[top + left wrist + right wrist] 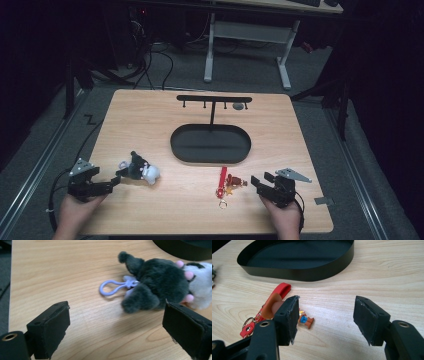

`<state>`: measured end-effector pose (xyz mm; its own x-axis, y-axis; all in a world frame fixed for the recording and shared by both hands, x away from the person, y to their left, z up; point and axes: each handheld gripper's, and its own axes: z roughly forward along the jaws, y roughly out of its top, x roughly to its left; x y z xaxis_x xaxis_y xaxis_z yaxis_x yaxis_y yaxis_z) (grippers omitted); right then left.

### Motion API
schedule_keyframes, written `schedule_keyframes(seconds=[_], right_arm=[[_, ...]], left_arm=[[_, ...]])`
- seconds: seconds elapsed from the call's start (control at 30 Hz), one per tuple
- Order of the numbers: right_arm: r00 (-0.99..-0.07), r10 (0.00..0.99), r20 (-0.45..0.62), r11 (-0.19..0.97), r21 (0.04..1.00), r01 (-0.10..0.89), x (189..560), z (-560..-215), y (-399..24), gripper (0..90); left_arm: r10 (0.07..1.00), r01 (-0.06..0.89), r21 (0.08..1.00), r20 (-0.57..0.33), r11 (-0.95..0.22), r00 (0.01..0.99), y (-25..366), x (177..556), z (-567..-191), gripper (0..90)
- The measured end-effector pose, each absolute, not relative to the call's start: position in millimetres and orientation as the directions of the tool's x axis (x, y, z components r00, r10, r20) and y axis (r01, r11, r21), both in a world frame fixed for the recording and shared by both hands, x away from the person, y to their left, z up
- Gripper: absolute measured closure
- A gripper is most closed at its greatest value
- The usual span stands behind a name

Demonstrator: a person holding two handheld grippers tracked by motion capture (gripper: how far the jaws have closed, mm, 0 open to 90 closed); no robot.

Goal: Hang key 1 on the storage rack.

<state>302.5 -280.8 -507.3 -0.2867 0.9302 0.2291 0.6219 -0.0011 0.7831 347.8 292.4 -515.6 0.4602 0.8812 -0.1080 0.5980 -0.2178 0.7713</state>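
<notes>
Right gripper (325, 317) hides most of the figure keychain (305, 321).

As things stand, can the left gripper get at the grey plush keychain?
Probably yes. The left gripper sits open just short of the grey plush keychain, its jaws spread wide, with only bare table between them; the lilac clasp lies nearest.

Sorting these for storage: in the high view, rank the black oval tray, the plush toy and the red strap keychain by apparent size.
1. black oval tray
2. plush toy
3. red strap keychain, looks close to the plush toy; that ranking is unsure.
</notes>
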Motion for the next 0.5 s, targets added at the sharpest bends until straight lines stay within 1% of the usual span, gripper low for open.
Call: schedule_keyframes(seconds=[0.03, 0.07, 0.17, 0.5], right_arm=[[-0.287, 0.930, 0.229, -0.001, 0.783, 0.622, 303, -507, -281, 37.9], [-0.286, 0.931, 0.229, -0.001, 0.782, 0.623, 302, -508, -281, 37.8], [-0.288, 0.930, 0.228, 0.002, 0.781, 0.625, 302, -509, -281, 37.8], [-0.270, 0.935, 0.229, -0.007, 0.776, 0.631, 300, -511, -284, 37.6]], left_arm=[[0.881, 0.598, 0.771, -0.108, -0.218, 0.460, 292, 348, -516, 9.1], [0.879, 0.579, 0.778, -0.078, -0.242, 0.471, 287, 346, -514, 10.0], [0.874, 0.573, 0.778, -0.066, -0.256, 0.481, 284, 346, -513, 11.1], [0.868, 0.564, 0.783, -0.064, -0.263, 0.493, 284, 346, -514, 15.6]])
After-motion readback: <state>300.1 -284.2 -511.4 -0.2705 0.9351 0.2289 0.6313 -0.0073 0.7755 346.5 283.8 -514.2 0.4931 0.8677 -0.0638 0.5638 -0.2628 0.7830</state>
